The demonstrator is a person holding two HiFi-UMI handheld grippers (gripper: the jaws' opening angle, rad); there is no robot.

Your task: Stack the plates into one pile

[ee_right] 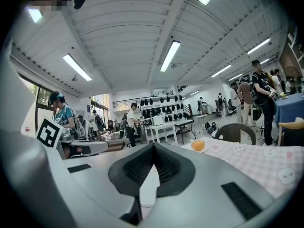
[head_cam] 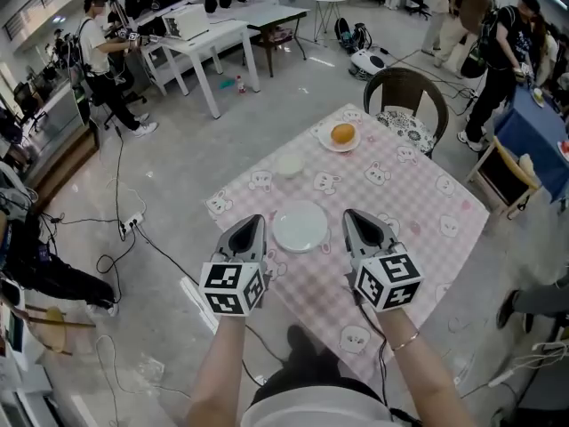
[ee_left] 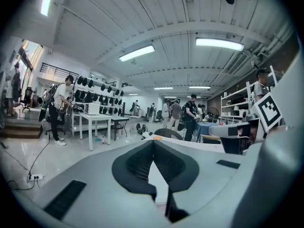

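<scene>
A large empty white plate (head_cam: 300, 226) lies on the pink checked tablecloth (head_cam: 418, 203), between my two grippers. Farther back sits a smaller white plate (head_cam: 289, 165). Beyond that, near the far corner, a third plate (head_cam: 330, 143) carries an orange round thing (head_cam: 343, 133), also seen in the right gripper view (ee_right: 199, 145). My left gripper (head_cam: 256, 220) hovers just left of the large plate, jaws shut and empty (ee_left: 153, 142). My right gripper (head_cam: 352, 213) hovers just right of it, also shut with nothing held (ee_right: 153, 146). Neither touches the plate.
A dark wicker chair (head_cam: 406, 92) stands at the table's far corner. White tables (head_cam: 206, 38) and several people stand around the room. Cables and a power strip (head_cam: 131, 223) lie on the floor to the left. The table's near edge is close to my body.
</scene>
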